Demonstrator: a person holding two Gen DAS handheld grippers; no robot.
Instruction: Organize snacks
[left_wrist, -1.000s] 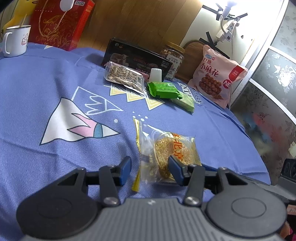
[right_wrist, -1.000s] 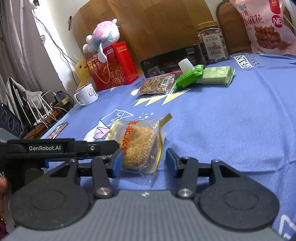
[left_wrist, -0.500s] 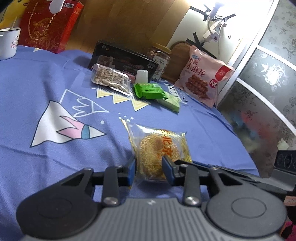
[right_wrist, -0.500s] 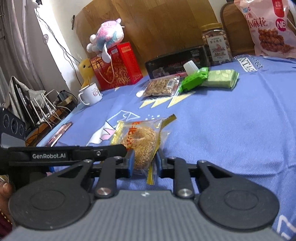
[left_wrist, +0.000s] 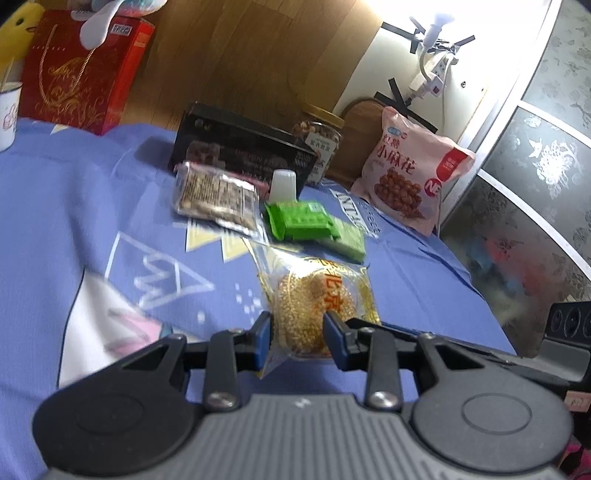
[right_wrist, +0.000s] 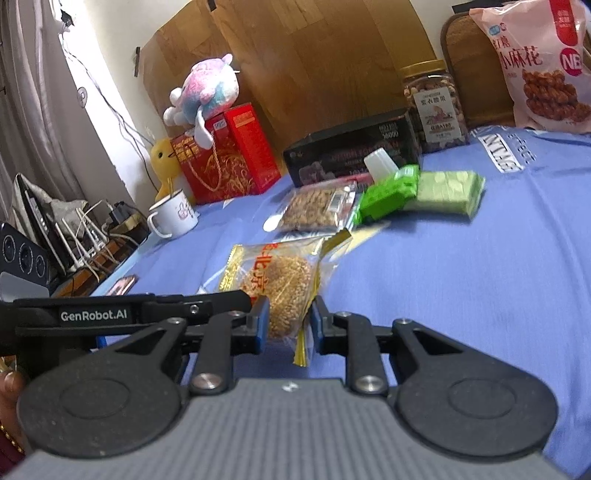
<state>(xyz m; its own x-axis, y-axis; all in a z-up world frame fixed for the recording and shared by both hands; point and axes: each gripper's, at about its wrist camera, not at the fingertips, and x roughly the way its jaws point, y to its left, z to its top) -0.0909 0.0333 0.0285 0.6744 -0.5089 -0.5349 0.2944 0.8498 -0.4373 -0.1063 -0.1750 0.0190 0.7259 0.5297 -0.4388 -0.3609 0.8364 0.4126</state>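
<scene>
A sesame cake in a clear and gold wrapper (left_wrist: 314, 299) is held above the blue tablecloth (left_wrist: 74, 206) by both grippers. My left gripper (left_wrist: 298, 330) is shut on its near end. My right gripper (right_wrist: 287, 323) is shut on the same packet (right_wrist: 284, 280) from the other side. Beyond it lie a clear nut packet (left_wrist: 216, 194), a bright green packet (left_wrist: 301, 219) and a pale green packet (left_wrist: 349, 240). At the back stand a black box (left_wrist: 240, 155), a nut jar (left_wrist: 319, 142) and a pink snack bag (left_wrist: 410, 177).
A red gift box (right_wrist: 225, 155) with a plush toy (right_wrist: 207, 92) and a white mug (right_wrist: 173, 214) stand at the far left. A small white cup (left_wrist: 283, 184) sits by the black box. The table edge drops off at the right, near a power strip (left_wrist: 570, 319).
Both grippers closed on the sesame cake packet, then lifted it and carried it toward the snacks at the back.
</scene>
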